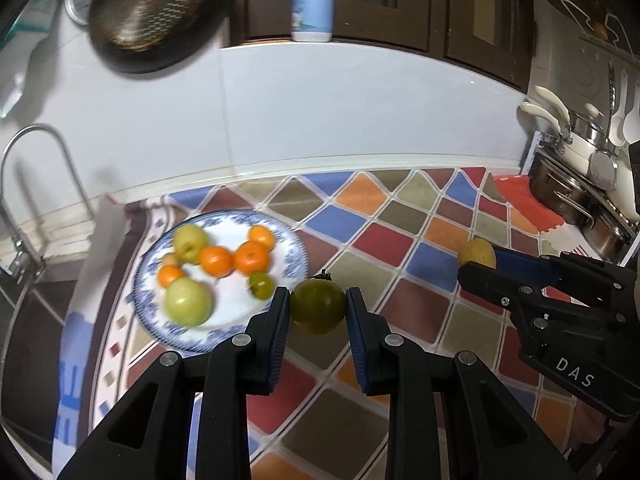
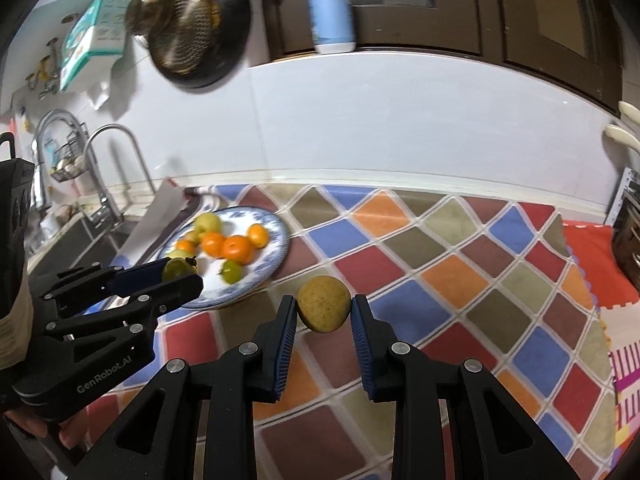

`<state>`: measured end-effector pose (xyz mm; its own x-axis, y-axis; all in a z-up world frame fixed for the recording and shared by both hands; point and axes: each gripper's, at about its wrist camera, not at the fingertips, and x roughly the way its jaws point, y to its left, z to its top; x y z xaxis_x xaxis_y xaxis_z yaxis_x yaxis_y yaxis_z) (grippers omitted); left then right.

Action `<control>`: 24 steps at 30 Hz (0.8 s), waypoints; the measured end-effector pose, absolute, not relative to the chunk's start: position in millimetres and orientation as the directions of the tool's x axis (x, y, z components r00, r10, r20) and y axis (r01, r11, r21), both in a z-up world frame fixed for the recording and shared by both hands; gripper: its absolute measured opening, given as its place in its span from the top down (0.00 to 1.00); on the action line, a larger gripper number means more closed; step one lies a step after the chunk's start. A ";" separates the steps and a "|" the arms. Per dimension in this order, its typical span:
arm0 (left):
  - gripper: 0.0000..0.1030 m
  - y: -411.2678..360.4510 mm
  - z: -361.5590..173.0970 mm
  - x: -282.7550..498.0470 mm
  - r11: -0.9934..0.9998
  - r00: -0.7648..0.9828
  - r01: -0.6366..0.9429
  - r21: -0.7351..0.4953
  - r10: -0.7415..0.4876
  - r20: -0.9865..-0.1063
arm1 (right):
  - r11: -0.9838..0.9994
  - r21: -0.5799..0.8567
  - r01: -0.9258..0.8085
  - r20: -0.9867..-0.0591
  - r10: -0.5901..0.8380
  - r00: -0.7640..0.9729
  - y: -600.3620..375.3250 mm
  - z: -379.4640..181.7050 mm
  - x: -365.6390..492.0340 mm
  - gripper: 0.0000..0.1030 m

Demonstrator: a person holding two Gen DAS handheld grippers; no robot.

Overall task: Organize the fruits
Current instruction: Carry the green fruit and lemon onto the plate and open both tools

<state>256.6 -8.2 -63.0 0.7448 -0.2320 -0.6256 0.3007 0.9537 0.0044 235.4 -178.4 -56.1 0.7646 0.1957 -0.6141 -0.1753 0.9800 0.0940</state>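
My left gripper [image 1: 318,300] is shut on a dark green tomato [image 1: 318,306] and holds it above the patterned mat, just right of the blue-rimmed plate [image 1: 292,270]. The plate carries two pale green apples [image 1: 188,300], several oranges [image 1: 251,257] and a small green fruit [image 1: 261,285]. My right gripper [image 2: 324,308] is shut on a yellow-brown speckled pear [image 2: 324,309] above the mat. The right gripper also shows in the left wrist view [image 1: 474,264], and the left gripper shows in the right wrist view [image 2: 184,274] over the plate [image 2: 276,258].
A colourful diamond-pattern mat [image 1: 400,240] covers the counter. A sink with a faucet [image 1: 44,168] lies left. Pots [image 1: 568,184] stand at right. A bottle [image 1: 313,0] stands on the ledge, and a dark pan [image 1: 152,12] hangs on the wall.
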 end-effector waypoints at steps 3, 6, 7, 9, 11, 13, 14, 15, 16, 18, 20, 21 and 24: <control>0.72 8.5 -61.5 250.9 0.959 0.750 0.284 0.006 -0.218 -0.625 | 0.975 0.096 -0.199 -0.613 0.215 0.761 -161.6 -56.2 231.3 0.72; 0.72 24.5 -59.7 246.5 0.963 0.757 0.269 0.014 -0.202 -0.622 | 0.971 0.098 -0.217 -0.610 0.231 0.758 -145.6 -55.3 229.0 0.72; 0.72 30.0 -59.1 245.3 0.965 0.759 0.263 0.018 -0.196 -0.621 | 0.969 0.101 -0.224 -0.608 0.238 0.757 -139.2 -54.8 228.7 0.72; 0.72 42.3 -57.3 244.2 0.967 0.765 0.252 0.022 -0.185 -0.616 | 0.967 0.101 -0.232 -0.605 0.245 0.757 -128.5 -54.4 228.7 0.72; 0.72 53.5 -55.7 243.9 0.969 0.771 0.243 0.030 -0.174 -0.613 | 0.965 0.102 -0.241 -0.602 0.253 0.757 -117.6 -53.7 229.4 0.72; 0.72 62.3 -54.5 245.1 0.970 0.774 0.241 0.036 -0.170 -0.610 | 0.963 0.103 -0.251 -0.599 0.261 0.757 -105.9 -53.6 231.2 0.72; 0.72 68.1 -54.1 246.2 0.970 0.775 0.239 0.041 -0.165 -0.610 | 0.961 0.103 -0.255 -0.598 0.265 0.756 -101.6 -53.8 232.0 0.72; 0.72 71.5 -53.8 247.9 0.970 0.776 0.237 0.043 -0.162 -0.609 | 0.960 0.101 -0.260 -0.597 0.268 0.756 -95.9 -54.0 233.0 0.72; 0.72 76.0 -53.7 249.4 0.970 0.777 0.238 0.046 -0.162 -0.609 | 0.960 0.101 -0.262 -0.597 0.269 0.756 -92.1 -54.2 233.9 0.72; 0.72 83.7 -53.9 252.6 0.969 0.778 0.242 0.050 -0.162 -0.607 | 0.959 0.104 -0.265 -0.596 0.273 0.755 -83.6 -55.2 236.7 0.72; 0.72 88.9 -53.9 256.2 0.967 0.778 0.248 0.056 -0.164 -0.606 | 0.958 0.103 -0.266 -0.597 0.274 0.754 -75.8 -56.1 240.0 0.72; 0.72 91.8 -54.0 258.2 0.966 0.779 0.251 0.058 -0.166 -0.604 | 0.958 0.103 -0.266 -0.598 0.273 0.754 -72.8 -56.5 241.5 0.72; 0.72 98.2 -53.6 267.9 0.962 0.782 0.266 0.068 -0.174 -0.599 | 0.960 0.092 -0.265 -0.600 0.266 0.755 -63.3 -57.0 248.8 0.72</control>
